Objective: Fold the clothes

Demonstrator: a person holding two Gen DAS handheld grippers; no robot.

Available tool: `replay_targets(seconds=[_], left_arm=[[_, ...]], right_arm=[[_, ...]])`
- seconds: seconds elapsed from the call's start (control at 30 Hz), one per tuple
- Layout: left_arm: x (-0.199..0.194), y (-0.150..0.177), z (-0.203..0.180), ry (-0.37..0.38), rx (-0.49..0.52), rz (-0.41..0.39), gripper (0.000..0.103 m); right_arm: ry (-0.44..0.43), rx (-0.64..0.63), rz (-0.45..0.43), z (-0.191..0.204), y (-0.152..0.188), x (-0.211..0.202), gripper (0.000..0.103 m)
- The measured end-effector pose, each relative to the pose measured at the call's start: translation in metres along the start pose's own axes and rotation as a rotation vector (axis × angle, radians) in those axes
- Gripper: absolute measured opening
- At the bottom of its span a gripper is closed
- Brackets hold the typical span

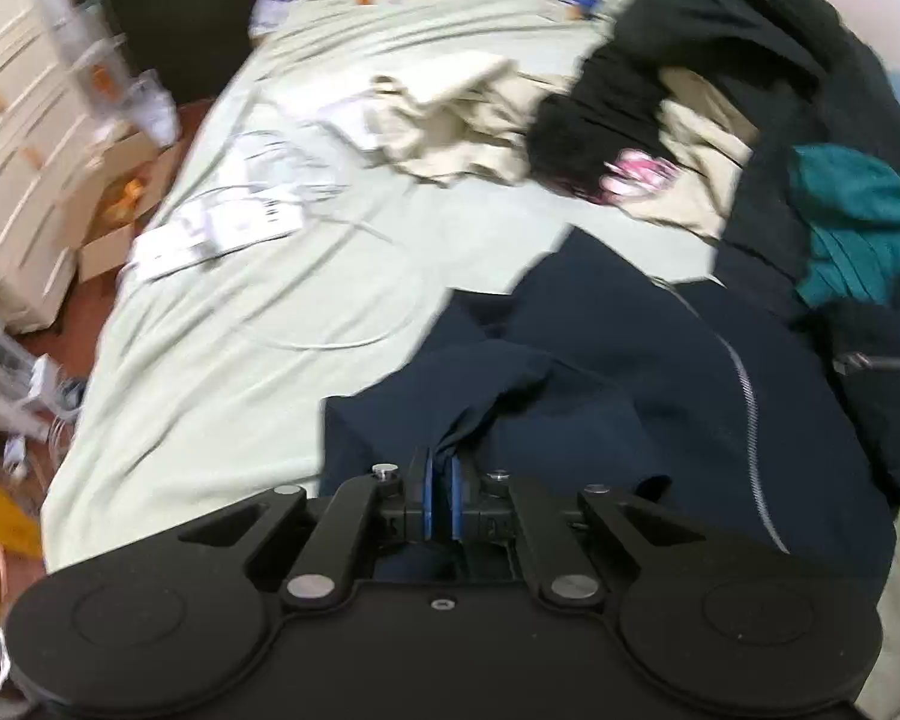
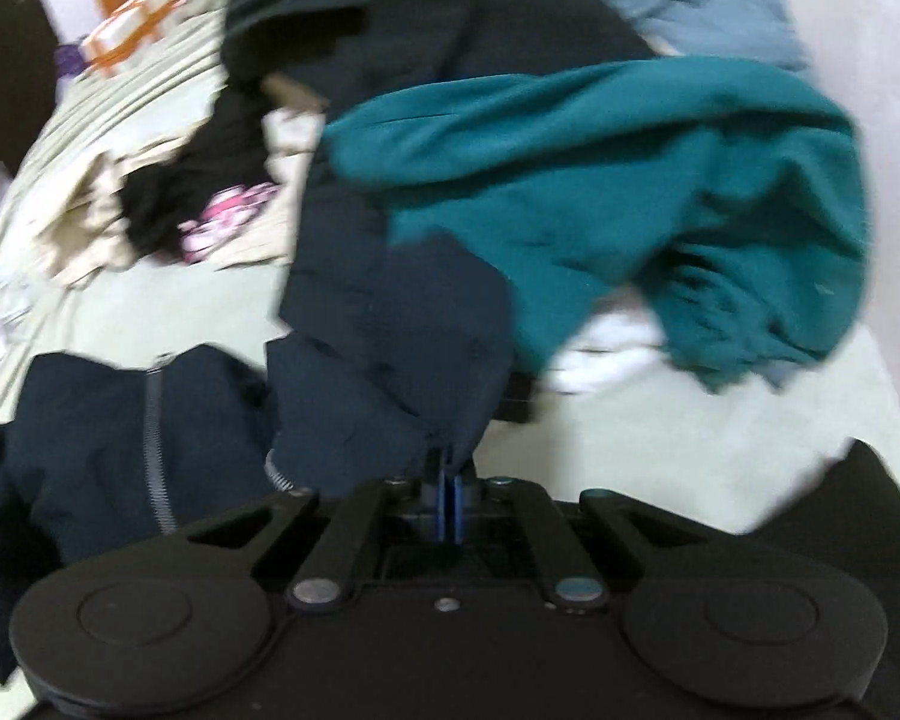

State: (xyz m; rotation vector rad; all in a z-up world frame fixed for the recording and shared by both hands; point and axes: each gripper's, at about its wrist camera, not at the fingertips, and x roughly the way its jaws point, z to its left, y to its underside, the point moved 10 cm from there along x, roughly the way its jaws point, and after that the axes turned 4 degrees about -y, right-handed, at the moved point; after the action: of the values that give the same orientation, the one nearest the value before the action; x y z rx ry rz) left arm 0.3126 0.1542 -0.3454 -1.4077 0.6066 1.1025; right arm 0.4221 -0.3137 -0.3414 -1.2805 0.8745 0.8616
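I see the zip jacket (image 1: 630, 372) lying on the bed sheet (image 1: 240, 360), nearest to me, and my left gripper (image 1: 441, 480) and right gripper (image 2: 450, 483) each pinch its fabric. Far behind it sits the clothes heap (image 1: 780, 120), spreading to the right. Left of the heap, on the sheet, lie papers and cables (image 1: 240, 222). Boxes (image 1: 108, 222) stand on the floor left of the bed.

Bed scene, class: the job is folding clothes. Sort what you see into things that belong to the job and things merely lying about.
Belongs:
navy zip jacket, pinched in both tongs, left and right
teal garment
black garment
beige garment

Lying about:
white cables
papers
cardboard boxes
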Motion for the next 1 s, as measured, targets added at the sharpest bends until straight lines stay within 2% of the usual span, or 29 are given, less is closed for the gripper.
replay_targets(seconds=[0.13,0.27,0.4,0.47,0.6,0.73,0.77,0.8,0.83,0.87,0.9,0.93,1.0], left_arm=[[-0.019,0.005,0.038,-0.013,-0.168,-0.027,0.006],[-0.032,0.016,0.072,-0.07,-0.27,-0.02,0.006],[-0.033,0.03,0.094,-0.141,-0.276,0.004,0.006],[-0.03,0.039,0.098,-0.154,-0.286,0.04,0.006],[-0.024,0.058,0.09,-0.124,-0.341,0.148,0.012],[-0.018,0.06,0.081,-0.109,-0.337,0.169,0.019],[-0.019,0.058,0.079,-0.113,-0.327,0.163,0.023],[-0.021,0.056,0.077,-0.113,-0.315,0.156,0.025],[-0.023,0.054,0.075,-0.113,-0.303,0.148,0.031],[-0.025,0.052,0.072,-0.113,-0.292,0.141,0.04],[-0.027,0.05,0.07,-0.114,-0.28,0.133,0.044],[-0.029,0.048,0.068,-0.114,-0.258,0.128,0.051],[-0.028,0.038,0.061,-0.093,-0.234,0.111,0.059]], right_arm=[[0.031,0.022,0.017,-0.024,0.008,0.004,0.002],[0.062,0.044,0.035,-0.048,0.017,0.008,0.002],[0.094,0.066,0.052,-0.072,0.025,0.012,0.002],[0.109,0.077,0.061,-0.084,0.03,0.014,0.002],[0.14,0.099,0.079,-0.107,0.038,0.017,0.003],[0.172,0.121,0.096,-0.131,0.047,0.021,0.006],[0.179,0.126,0.101,-0.137,0.049,0.022,0.01],[0.185,0.125,0.101,-0.121,0.06,0.016,0.012],[0.186,0.121,0.094,-0.106,0.068,0.01,0.023],[0.184,0.116,0.088,-0.107,0.067,0.008,0.045],[0.176,0.106,0.089,-0.107,0.066,0.007,0.057],[0.16,0.084,0.1,-0.106,0.066,0.007,0.074],[0.133,0.029,0.132,-0.102,0.064,0.006,0.077]])
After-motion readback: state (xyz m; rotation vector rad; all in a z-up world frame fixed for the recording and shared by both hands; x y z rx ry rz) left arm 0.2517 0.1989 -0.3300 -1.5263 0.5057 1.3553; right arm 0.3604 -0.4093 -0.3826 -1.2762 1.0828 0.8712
